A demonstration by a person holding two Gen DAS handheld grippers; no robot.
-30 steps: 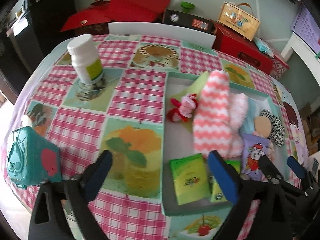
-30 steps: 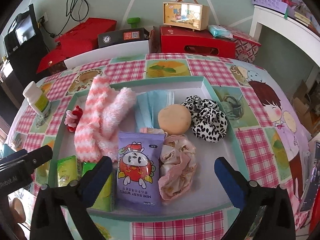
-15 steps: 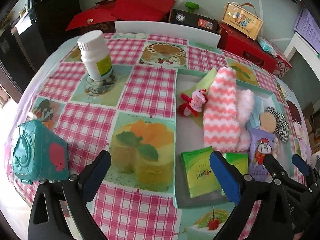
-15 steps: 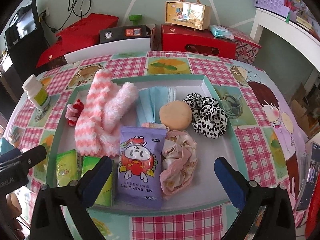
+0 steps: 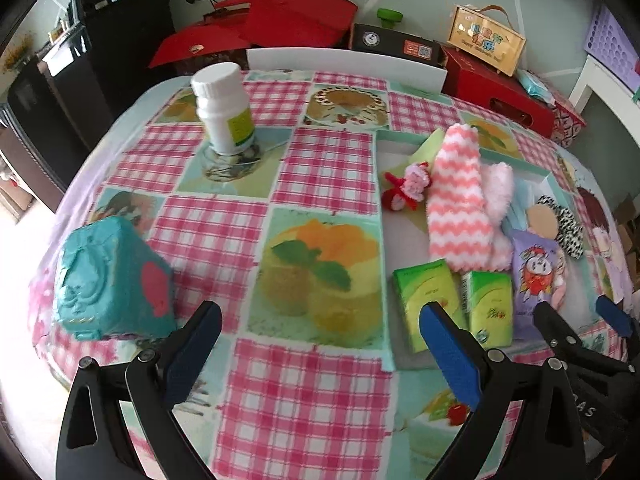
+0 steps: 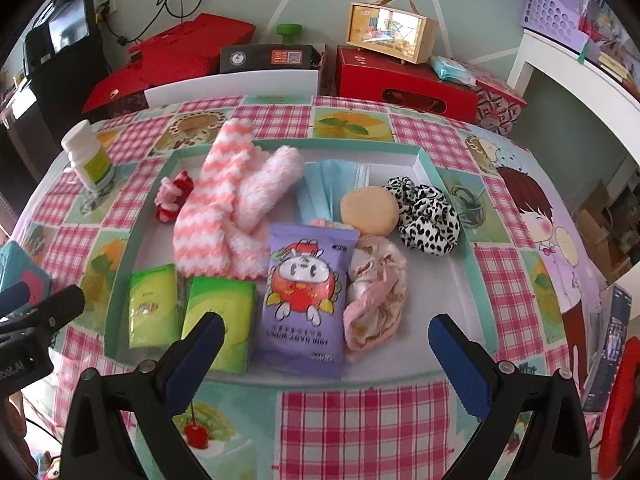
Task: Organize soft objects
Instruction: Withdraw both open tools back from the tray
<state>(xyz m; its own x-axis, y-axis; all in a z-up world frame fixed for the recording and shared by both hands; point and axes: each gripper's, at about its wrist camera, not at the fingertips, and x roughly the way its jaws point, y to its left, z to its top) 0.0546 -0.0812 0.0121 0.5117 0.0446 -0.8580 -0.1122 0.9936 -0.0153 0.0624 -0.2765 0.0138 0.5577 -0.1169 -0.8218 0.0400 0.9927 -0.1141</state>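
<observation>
A teal-rimmed tray [image 6: 424, 164] holds soft things: a pink-white zigzag sock [image 6: 216, 204], a fluffy pink sock [image 6: 264, 188], a red-pink hair tie [image 6: 172, 196], a blue face mask [image 6: 324, 188], a tan sponge puff [image 6: 370, 210], a leopard scrunchie [image 6: 426, 214], a pink cloth [image 6: 376, 296], a purple wipes pack [image 6: 306, 296] and two green tissue packs [image 6: 154, 306]. My right gripper [image 6: 324, 354] hangs open over the tray's near edge. Left of the tray, over the checked cloth, my left gripper [image 5: 320, 344] is open and empty.
A white pill bottle [image 5: 224, 108] stands at the table's far left. A teal box [image 5: 112, 280] sits near the left edge. Red boxes [image 6: 404, 80], a black box [image 6: 268, 58] and a wooden case [image 6: 390, 30] lie behind the table. A white shelf [image 6: 580, 76] is at right.
Both grippers have drawn back toward the table's near edge and risen a little. The left view has swung left, so the tray sits further right. Nothing on the table moved.
</observation>
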